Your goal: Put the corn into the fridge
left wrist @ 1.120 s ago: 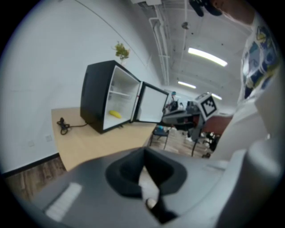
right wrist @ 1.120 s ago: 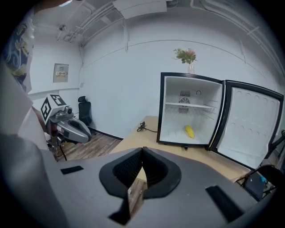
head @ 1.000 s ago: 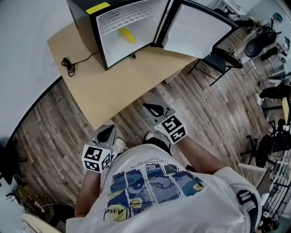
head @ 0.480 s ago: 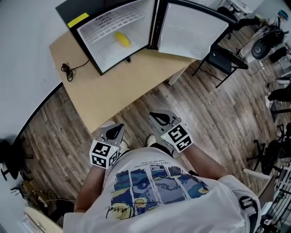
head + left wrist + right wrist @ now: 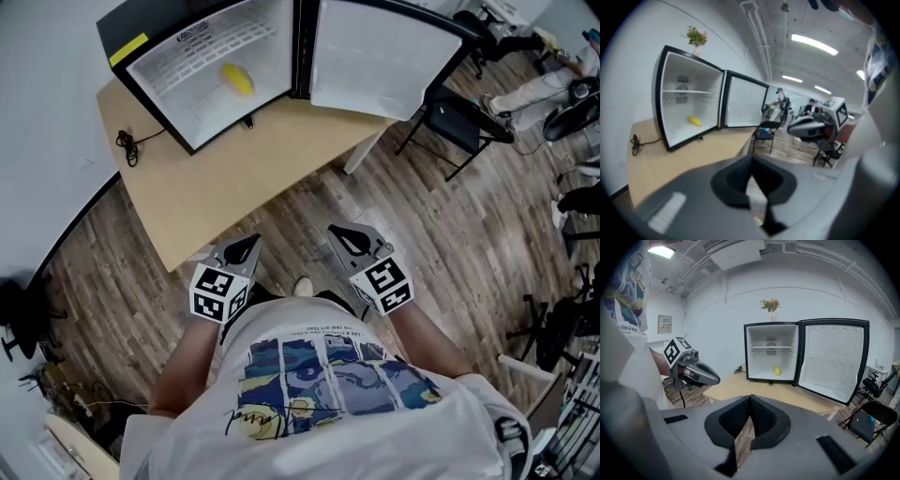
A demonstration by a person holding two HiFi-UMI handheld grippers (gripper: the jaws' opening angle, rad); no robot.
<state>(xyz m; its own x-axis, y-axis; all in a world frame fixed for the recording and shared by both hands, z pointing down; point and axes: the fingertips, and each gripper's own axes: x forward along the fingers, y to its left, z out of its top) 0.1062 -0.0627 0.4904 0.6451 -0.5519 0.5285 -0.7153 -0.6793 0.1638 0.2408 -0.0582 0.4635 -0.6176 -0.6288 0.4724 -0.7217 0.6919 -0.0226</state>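
Head view: corn in the fridge, both grippers shut and empty

Black cable point(image 5: 125, 147) coiled at the left edge of the table point(image 5: 216, 187). Fridge point(image 5: 150, 23) stands open on the table. Corn point(image 5: 236, 80) lies on its white floor, under the wire shelf point(image 5: 771, 347). Left gripper point(image 5: 249, 244) off the table's near corner, over the wood floor point(image 5: 291, 214), jaws closed together, nothing between them. Right gripper point(image 5: 337, 232) near it, jaws likewise tip to tip, empty. Fridge door point(image 5: 375, 56) swung wide to the right. Black chair point(image 5: 459, 117) beside the table's right end.

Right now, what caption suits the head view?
Corn lies in the open fridge on the table; left gripper and right gripper are shut, empty.
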